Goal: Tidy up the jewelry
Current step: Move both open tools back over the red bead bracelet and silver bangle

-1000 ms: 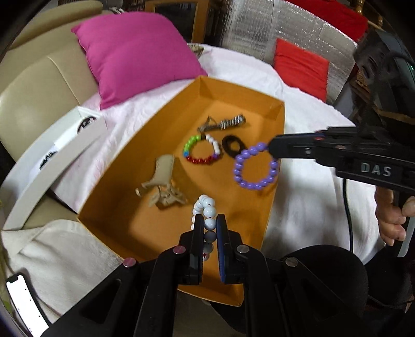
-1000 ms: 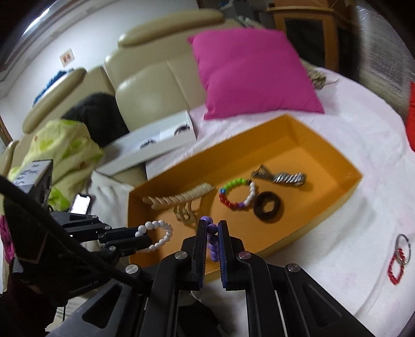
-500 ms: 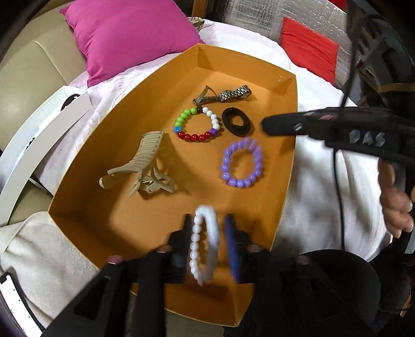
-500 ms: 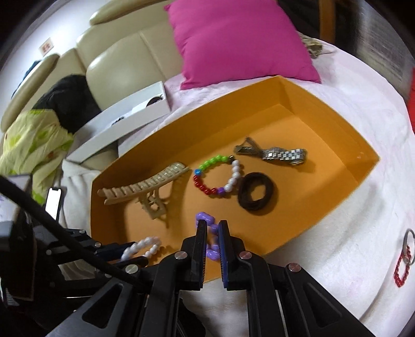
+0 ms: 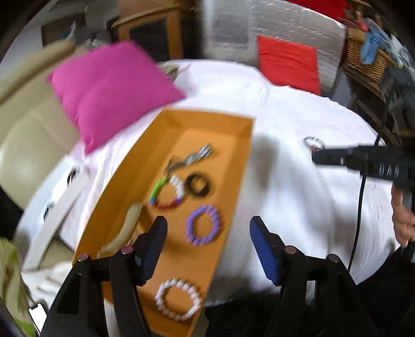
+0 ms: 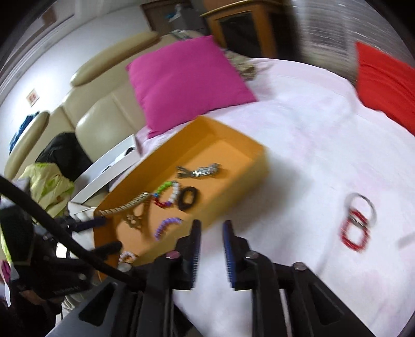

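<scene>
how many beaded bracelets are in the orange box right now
3. The white bracelet lies at the near end of the orange box, the purple bracelet mid-box toward the right wall, the multicoloured bracelet just beyond it. None looks hidden.

Pink cushion [image 5: 109, 90] leans on a cream leather sofa [image 5: 28, 134] at the far left, one corner lying on the white cloth [image 5: 298, 197] that covers the round surface. Red cushion [image 5: 288, 64] at the far edge, against a silvery quilted panel [image 5: 262, 23]. White flat box with black print [image 5: 59, 197] beside the sofa. Wooden cabinet with a dark glass door [image 6: 243, 28] behind. Wicker basket [image 5: 368, 59] far right. Yellow-green garment [image 6: 49, 186] and a dark one [image 6: 62, 153] heaped on the sofa seat.
</scene>
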